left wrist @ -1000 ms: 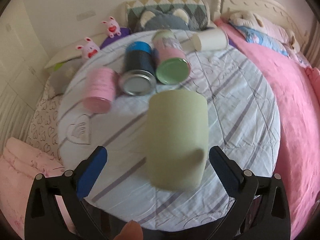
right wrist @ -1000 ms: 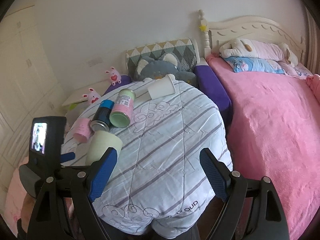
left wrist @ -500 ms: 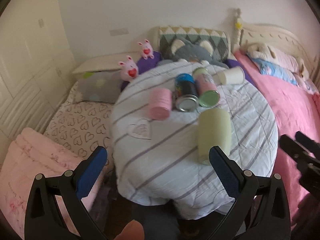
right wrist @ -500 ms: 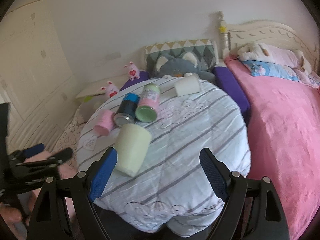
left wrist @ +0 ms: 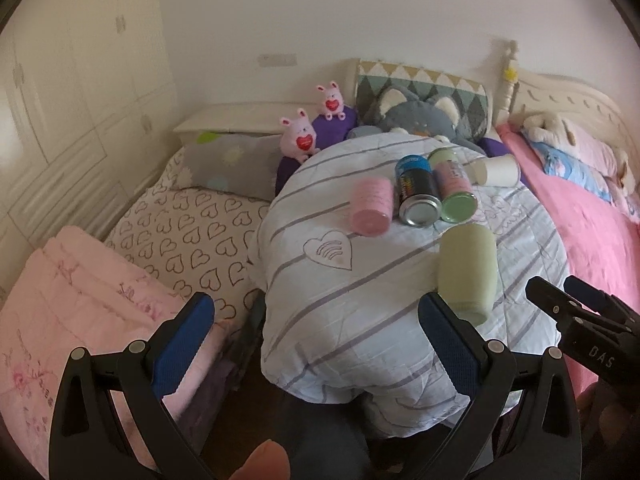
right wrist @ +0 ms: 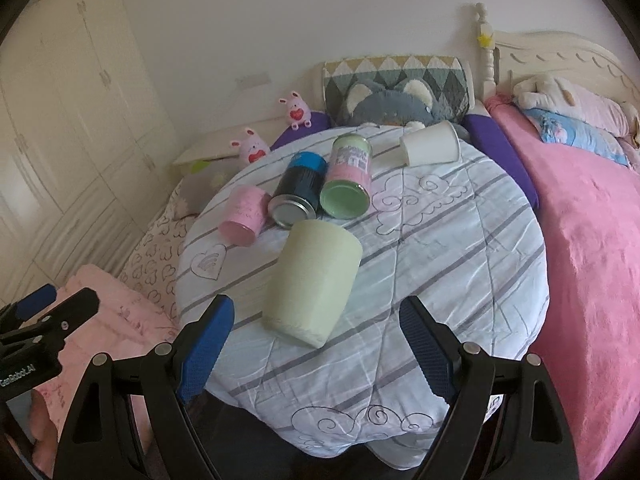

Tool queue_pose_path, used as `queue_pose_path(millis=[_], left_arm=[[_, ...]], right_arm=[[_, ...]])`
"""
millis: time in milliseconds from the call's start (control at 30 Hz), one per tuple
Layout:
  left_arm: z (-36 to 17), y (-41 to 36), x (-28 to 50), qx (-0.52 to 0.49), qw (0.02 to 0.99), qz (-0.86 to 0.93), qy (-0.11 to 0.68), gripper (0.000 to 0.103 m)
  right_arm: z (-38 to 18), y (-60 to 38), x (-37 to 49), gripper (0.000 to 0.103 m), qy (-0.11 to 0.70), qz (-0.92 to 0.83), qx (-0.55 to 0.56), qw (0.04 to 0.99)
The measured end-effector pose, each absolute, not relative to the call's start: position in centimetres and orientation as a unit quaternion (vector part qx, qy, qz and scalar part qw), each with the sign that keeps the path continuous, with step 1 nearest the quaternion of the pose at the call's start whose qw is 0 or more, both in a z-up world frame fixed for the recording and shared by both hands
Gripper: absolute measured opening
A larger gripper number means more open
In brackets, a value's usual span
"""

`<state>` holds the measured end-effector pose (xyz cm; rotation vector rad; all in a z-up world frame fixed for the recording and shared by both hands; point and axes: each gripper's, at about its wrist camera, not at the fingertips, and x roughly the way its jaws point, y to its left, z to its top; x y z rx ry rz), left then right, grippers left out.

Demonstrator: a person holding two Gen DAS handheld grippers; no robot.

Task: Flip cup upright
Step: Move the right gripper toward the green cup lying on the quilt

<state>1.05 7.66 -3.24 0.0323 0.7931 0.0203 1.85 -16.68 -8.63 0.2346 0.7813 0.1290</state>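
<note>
Soft, dim daylight; sharp centre, fisheye-bent edges, dark corners.

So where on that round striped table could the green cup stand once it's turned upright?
The widest bare cloth is to the right of the green cup, running toward the pink bed and up to the white cup. The strip at the near edge is free too. It's crowded behind it: pink cup, blue can, green can.

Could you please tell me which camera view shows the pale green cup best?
The right wrist view: the pale green cup lies whole and central between its open fingers. In the left wrist view the cup sits off right, its base partly hidden by a finger.
</note>
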Motion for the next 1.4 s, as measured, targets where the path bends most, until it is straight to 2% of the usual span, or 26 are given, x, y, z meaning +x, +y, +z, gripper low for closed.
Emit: queue_pose_path(millis=[1400], left_arm=[[-2.9, 8.1, 0.8, 0.022, 0.922, 0.020, 0.385, 0.103]], right_arm=[[-8.4, -14.1, 2.9, 0.086, 0.390, 0.084, 0.088, 0.913]])
